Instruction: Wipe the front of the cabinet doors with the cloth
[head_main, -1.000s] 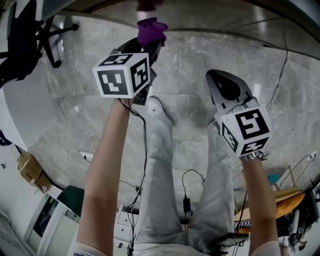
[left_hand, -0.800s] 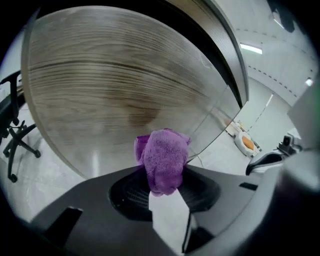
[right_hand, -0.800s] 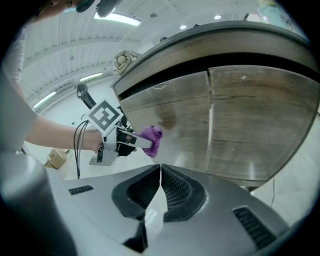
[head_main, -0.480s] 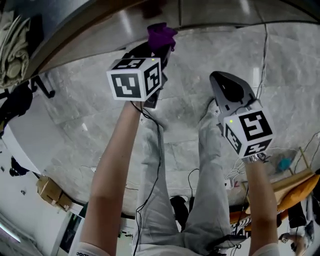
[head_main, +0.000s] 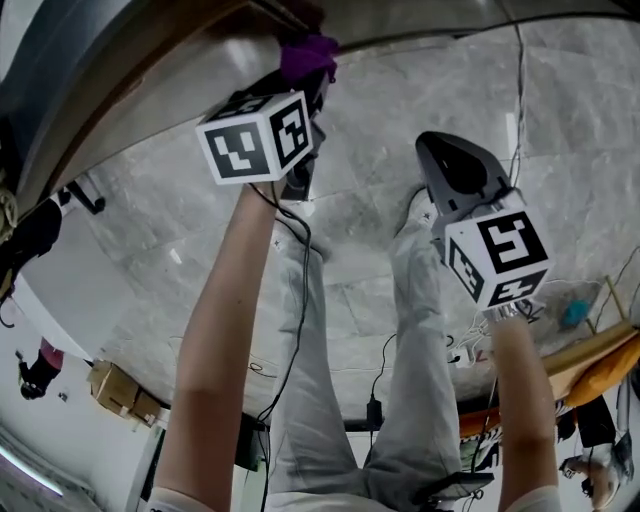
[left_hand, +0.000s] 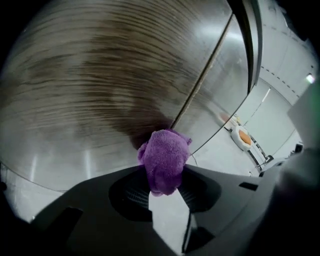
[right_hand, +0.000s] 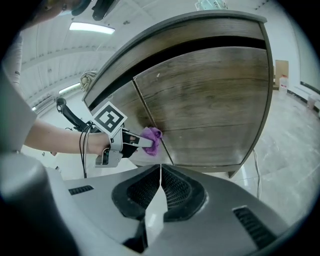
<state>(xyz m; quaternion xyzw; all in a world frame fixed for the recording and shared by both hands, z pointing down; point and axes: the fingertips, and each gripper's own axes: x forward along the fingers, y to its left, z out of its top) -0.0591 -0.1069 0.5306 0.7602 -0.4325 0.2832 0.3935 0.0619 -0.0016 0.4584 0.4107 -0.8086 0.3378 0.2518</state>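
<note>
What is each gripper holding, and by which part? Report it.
Left gripper: the purple cloth, clamped by its near end, the bunched rest sticking out past the jaws. Right gripper: nothing, jaws shut.

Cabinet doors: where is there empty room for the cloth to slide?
The right door is all bare wood, from the middle seam to its right edge. It is crowded at the seam, low down, where the left hand-held gripper holds the purple cloth.
</note>
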